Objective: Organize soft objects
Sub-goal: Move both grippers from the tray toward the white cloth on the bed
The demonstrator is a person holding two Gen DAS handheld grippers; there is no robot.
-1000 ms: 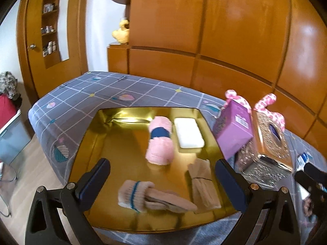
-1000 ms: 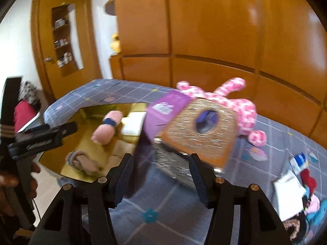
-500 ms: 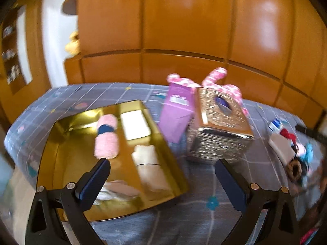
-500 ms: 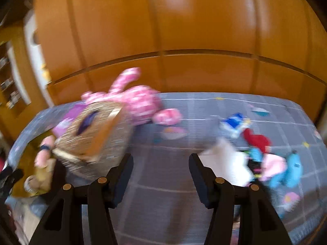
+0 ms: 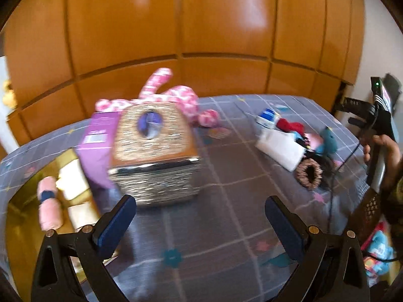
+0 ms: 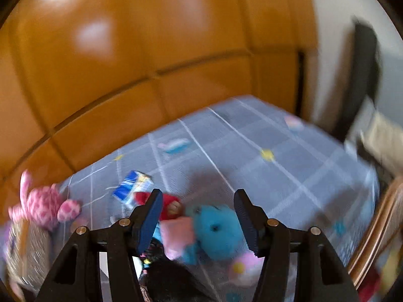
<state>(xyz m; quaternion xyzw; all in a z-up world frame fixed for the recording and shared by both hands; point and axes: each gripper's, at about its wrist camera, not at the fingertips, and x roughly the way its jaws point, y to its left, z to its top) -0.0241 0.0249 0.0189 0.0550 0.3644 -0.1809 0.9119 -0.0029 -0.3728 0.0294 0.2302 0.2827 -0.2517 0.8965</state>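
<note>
Lying in a loose heap on the grey checked bed cover point(image 5: 226, 201), near its right edge, the soft objects are seen in both wrist views: a blue plush toy point(image 6: 216, 229), a small pink cushion point(image 6: 177, 236), a red plush piece point(image 6: 168, 205), a brown furry ring point(image 5: 309, 173) and a white folded cloth point(image 5: 279, 151). A blue-and-white packet point(image 6: 132, 185) is found just behind the heap, toward the wooden wall panels point(image 5: 176, 37).

The right gripper point(image 6: 196, 216) is held above the heap with its jaws opening; the blue plush toy and the pink cushion are framed between the fingers, but no pad is pressed on them, and motion blur hides whether any contact is made.

The left gripper point(image 5: 200, 222) is spread wide over bare cover, with nothing between its jaws. Ahead of it, a shiny woven tissue box point(image 5: 153, 151) is seen, with a purple carton point(image 5: 97, 138) touching its left side and a pink spotted plush rabbit point(image 5: 173, 95) behind it. A gold tray point(image 5: 15, 226) is placed at the left edge of the cover; a pink rolled cloth with a dark band point(image 5: 49, 209) is laid in it.

At the right edge of the left view, a person's hand point(image 5: 385, 151) is seen around a black handle.
</note>
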